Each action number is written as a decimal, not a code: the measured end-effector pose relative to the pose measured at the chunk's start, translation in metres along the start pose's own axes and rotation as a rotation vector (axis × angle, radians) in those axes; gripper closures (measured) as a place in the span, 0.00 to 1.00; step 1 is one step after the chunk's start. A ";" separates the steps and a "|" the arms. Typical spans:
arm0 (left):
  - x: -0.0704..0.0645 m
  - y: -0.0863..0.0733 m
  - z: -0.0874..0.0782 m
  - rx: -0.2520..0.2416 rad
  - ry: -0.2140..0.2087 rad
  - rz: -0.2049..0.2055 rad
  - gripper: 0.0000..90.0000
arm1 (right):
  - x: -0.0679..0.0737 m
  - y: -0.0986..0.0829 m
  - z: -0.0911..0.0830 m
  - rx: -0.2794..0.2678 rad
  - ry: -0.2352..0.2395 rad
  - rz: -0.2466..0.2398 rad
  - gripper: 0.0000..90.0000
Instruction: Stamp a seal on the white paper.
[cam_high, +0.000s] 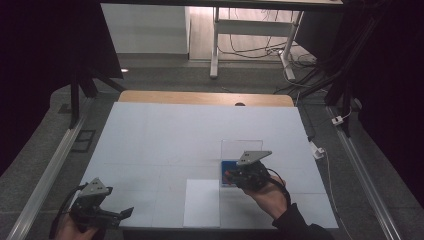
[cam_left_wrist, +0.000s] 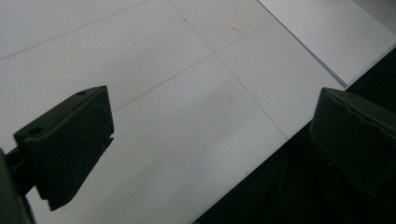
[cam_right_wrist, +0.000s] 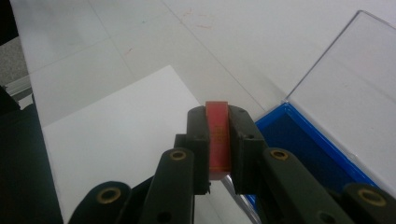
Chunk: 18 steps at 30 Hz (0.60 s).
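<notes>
Right now my right hand-held gripper (cam_right_wrist: 218, 140) is clamped on a small flat red block (cam_right_wrist: 218, 133), held just beside the shallow blue plastic box (cam_right_wrist: 303, 144) with its clear lid open. Judging by that, the pick is done and setting it down remains; my left hand-held gripper (cam_left_wrist: 210, 135) waits with jaws apart, well away from the box.

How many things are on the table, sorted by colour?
Red: 1, the small red block held in the right gripper
Blue: 1, the blue box with its clear lid open
White: 1, the white sheet
Total: 3
</notes>
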<state>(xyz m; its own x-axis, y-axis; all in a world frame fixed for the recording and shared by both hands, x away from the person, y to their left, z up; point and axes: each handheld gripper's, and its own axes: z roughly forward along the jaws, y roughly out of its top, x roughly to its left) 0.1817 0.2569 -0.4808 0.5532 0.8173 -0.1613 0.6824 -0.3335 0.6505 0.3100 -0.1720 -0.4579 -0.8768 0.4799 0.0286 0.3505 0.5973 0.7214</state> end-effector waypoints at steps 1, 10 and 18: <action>0.000 0.000 0.000 -0.001 -0.001 0.000 0.00 | 0.000 0.000 0.000 0.000 0.000 -0.002 0.89; 0.000 0.000 0.000 -0.001 -0.001 -0.001 0.00 | 0.007 0.003 0.004 0.002 0.016 -0.007 0.88; 0.000 0.000 0.000 -0.001 -0.001 -0.001 0.00 | 0.015 0.006 0.010 0.006 0.024 -0.038 0.88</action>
<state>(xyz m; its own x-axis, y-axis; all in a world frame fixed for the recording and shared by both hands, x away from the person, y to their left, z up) 0.1817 0.2571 -0.4807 0.5529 0.8173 -0.1622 0.6824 -0.3324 0.6510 0.3024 -0.1549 -0.4597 -0.8973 0.4410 0.0179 0.3185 0.6190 0.7179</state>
